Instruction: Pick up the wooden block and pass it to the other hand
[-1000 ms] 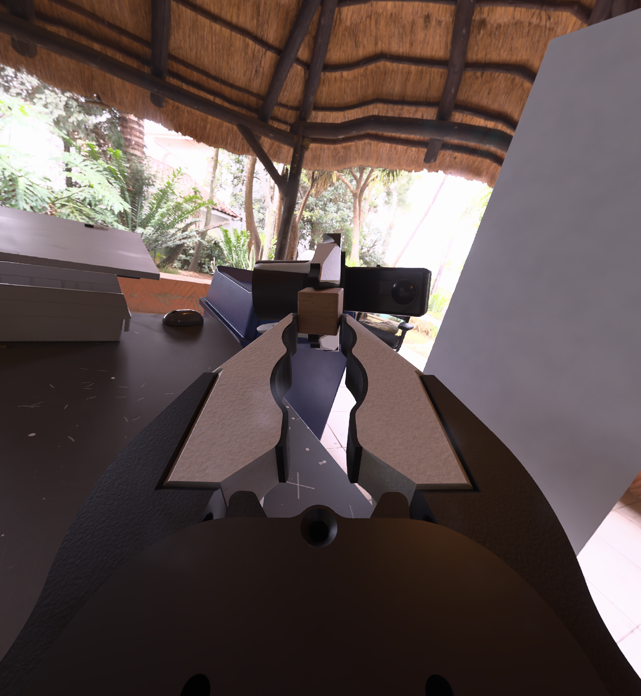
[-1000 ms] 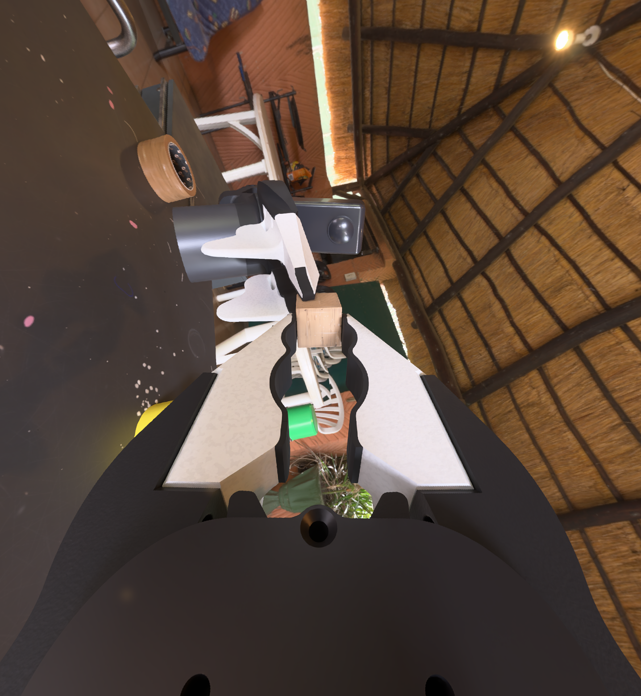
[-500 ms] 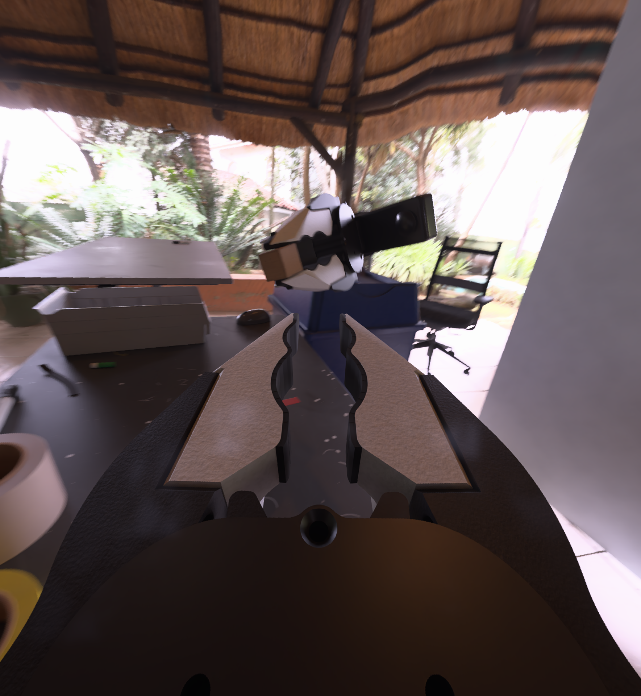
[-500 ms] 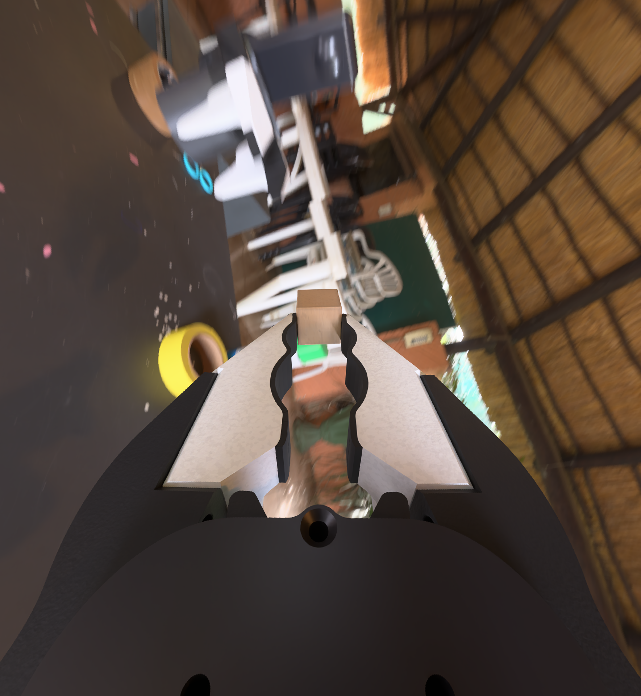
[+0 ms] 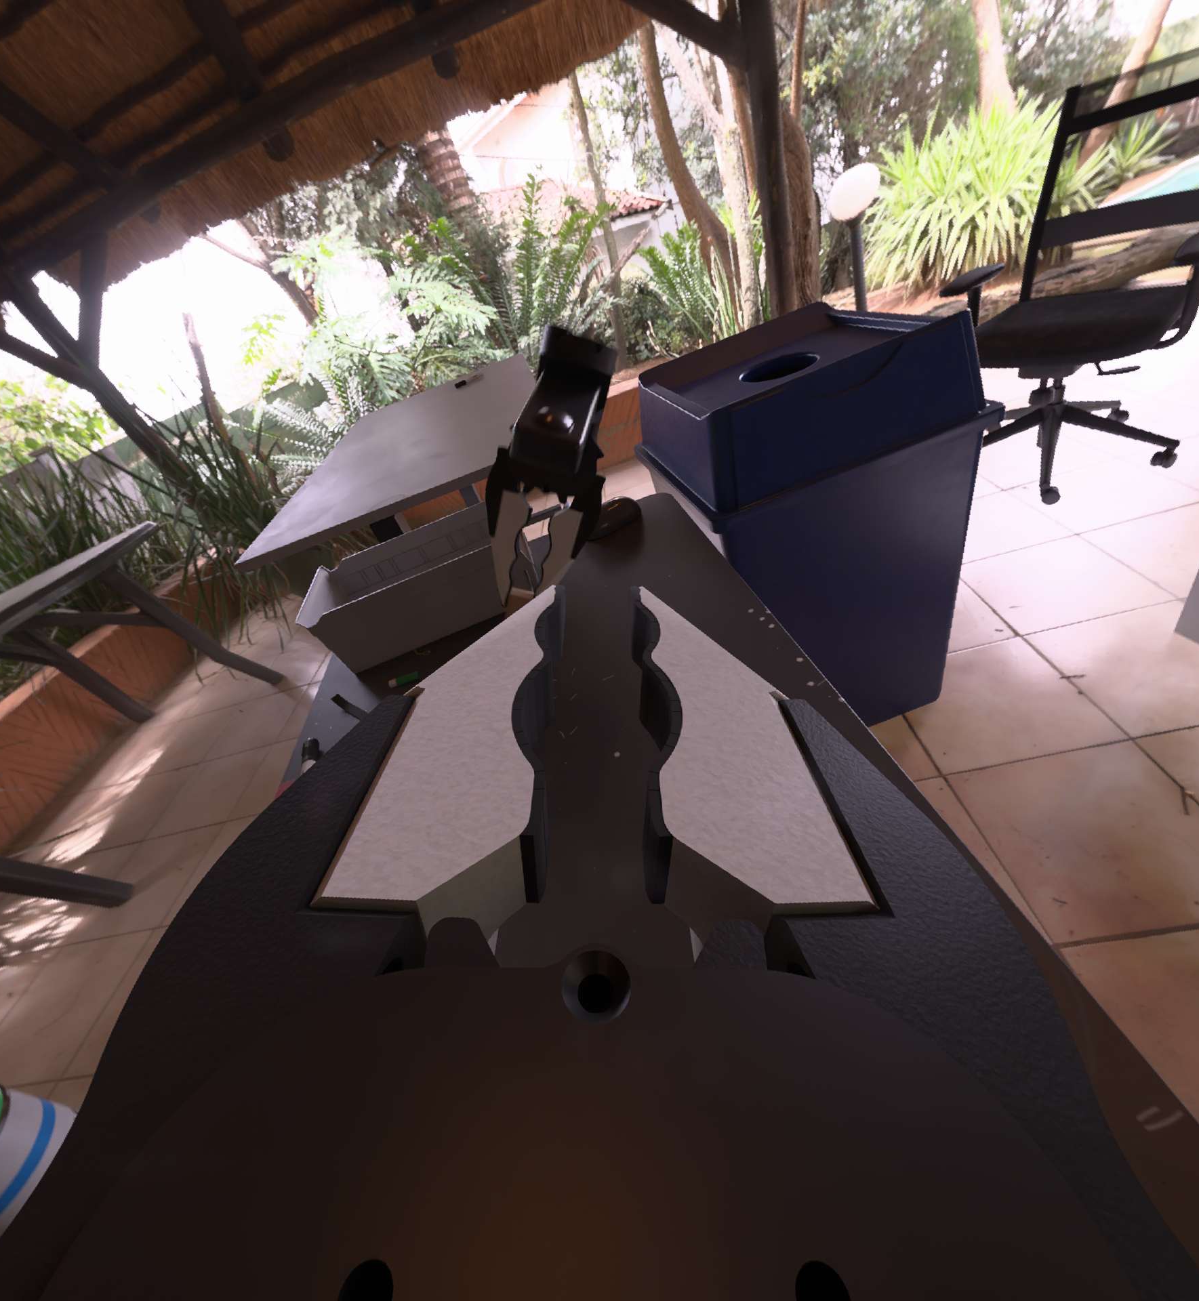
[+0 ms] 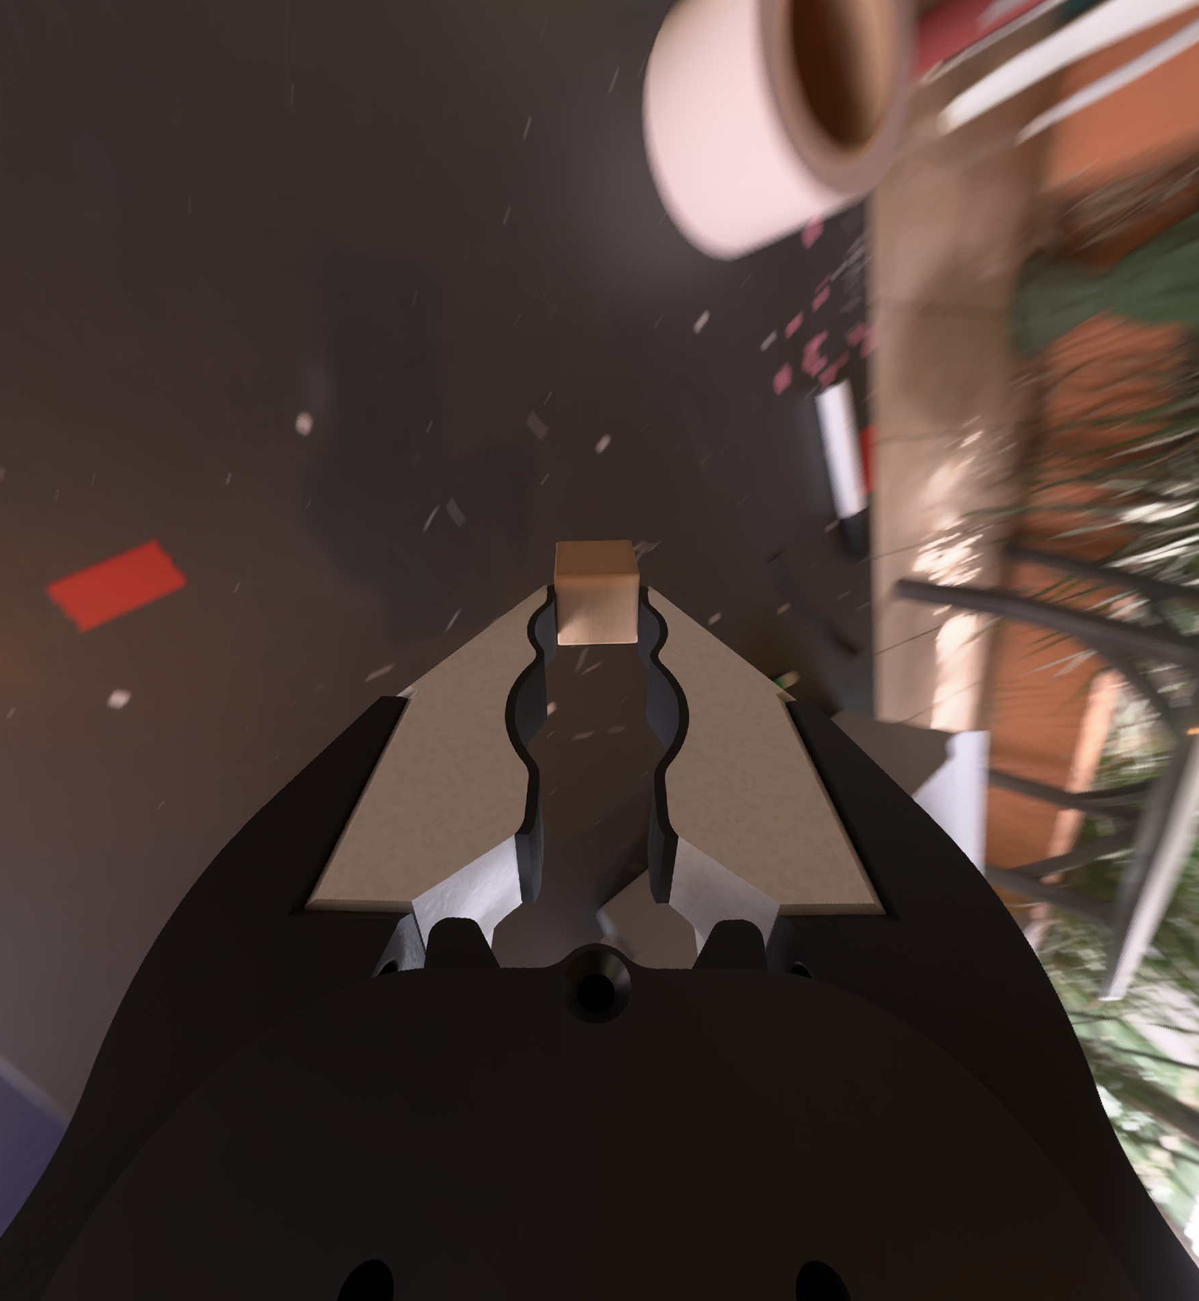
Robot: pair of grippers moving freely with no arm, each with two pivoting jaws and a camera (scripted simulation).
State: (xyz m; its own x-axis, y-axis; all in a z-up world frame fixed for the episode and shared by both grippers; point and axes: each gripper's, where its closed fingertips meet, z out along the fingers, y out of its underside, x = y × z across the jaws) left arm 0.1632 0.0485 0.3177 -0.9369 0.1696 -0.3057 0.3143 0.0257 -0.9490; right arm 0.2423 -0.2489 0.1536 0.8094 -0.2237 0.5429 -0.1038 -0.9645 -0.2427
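While right gripper clamps wooden block at fingertips, frame centre, over dark table, left gripper hangs empty, fingers parted; tape roll upper right.

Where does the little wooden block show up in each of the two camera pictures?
Right wrist view: the wooden block sits at the centre, pinched between the right gripper tips.
Left wrist view: not clearly seen; the right gripper is upper centre, with its tips dipping behind the near finger.
Shared landmark: the dark speckled table.
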